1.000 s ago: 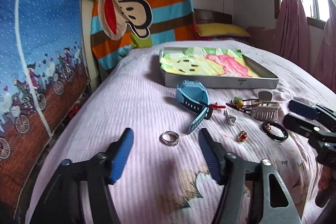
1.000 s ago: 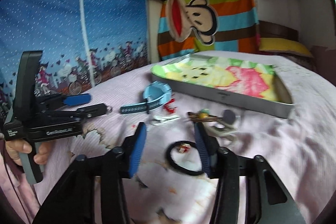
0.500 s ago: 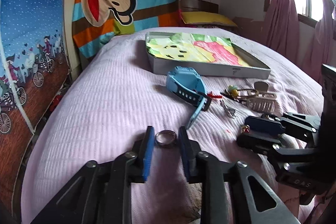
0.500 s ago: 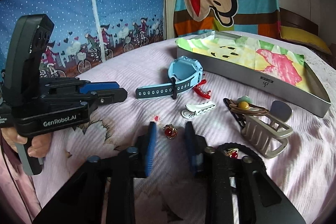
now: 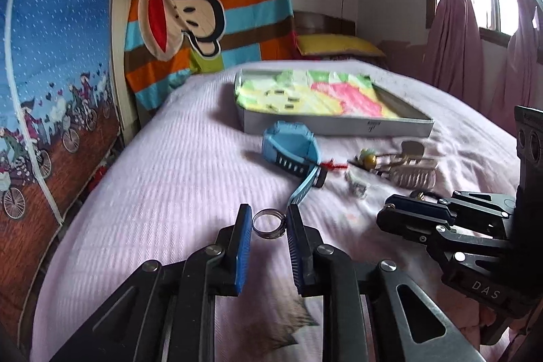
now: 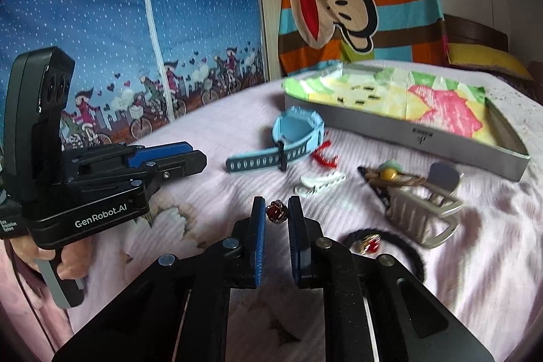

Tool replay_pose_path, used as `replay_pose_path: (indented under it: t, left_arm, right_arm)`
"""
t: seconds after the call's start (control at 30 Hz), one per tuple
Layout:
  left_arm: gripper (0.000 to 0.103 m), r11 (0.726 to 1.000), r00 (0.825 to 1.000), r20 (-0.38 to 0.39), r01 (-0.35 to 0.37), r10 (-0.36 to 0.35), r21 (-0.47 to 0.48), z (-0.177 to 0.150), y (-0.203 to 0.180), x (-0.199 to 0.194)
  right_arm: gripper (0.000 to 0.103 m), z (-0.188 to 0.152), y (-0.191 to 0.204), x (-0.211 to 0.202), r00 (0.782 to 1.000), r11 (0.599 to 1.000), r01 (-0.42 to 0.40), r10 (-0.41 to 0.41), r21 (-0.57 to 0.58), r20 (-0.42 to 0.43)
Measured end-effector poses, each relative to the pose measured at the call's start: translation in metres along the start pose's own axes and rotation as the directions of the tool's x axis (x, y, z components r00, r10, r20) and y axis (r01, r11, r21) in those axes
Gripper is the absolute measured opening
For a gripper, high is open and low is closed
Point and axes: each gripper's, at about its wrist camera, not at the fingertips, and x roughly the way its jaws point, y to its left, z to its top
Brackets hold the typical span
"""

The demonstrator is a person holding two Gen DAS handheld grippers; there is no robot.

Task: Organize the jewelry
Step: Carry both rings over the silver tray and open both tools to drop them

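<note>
In the left wrist view my left gripper [image 5: 269, 221] is shut on a silver ring [image 5: 268, 223], pinched between its blue pads just above the pink bedspread. In the right wrist view my right gripper [image 6: 276, 214] is shut on a red-stone ring [image 6: 277, 213]. The two grippers sit side by side; the right gripper [image 5: 415, 219] shows at the right of the left view, the left gripper [image 6: 169, 160] at the left of the right view. Behind them lies a shallow grey tray [image 6: 400, 129] lined with colourful paper, also seen as the tray [image 5: 339, 124].
On the bed lie a light blue watch [image 6: 292, 141], a red clip [image 6: 324, 155], a white clip [image 6: 319, 184], a beaded hair tie [image 6: 390, 175], a grey claw clip [image 6: 424, 209] and a black hair tie with a red charm [image 6: 390, 243]. A hand [image 6: 68, 263] holds the left gripper.
Both grippers went from open to shut, the left on the silver ring, the right on the red-stone ring after shifting off the black hair tie. Both views have since risen slightly.
</note>
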Motion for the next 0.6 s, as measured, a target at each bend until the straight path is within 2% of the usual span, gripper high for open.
replay_pose_path:
  t: [0.13,0.3,0.47,0.6]
  left_arm:
    - [0.020,0.999,0.999,0.051,0.014,-0.011,-0.045,0.020,0.001,-0.008]
    - [0.020,0.997,0.996,0.086,0.040,-0.034,-0.068,0.073,0.004,0.009]
    - [0.020,0.995,0.995,0.066,0.074,-0.069,-0.062,0.130,0.007,0.061]
    - [0.020,0.991,0.996,-0.015,0.091,-0.093,-0.103,0.162,0.017,0.121]
  right_arm:
    - [0.012,0.020,-0.011,-0.012,0.999,1.000,0.009,-0.009,0.001,0.045]
    - [0.012,0.065,-0.037,-0.007,0.996,0.999,0.031,-0.032,0.011,0.081]
    - [0.012,0.124,-0.075,0.037,0.996,0.997,0.056,-0.059,0.056,0.071]
    - [0.012,0.156,-0.109,0.091,0.998,0.990,0.067,-0.067,0.121,-0.004]
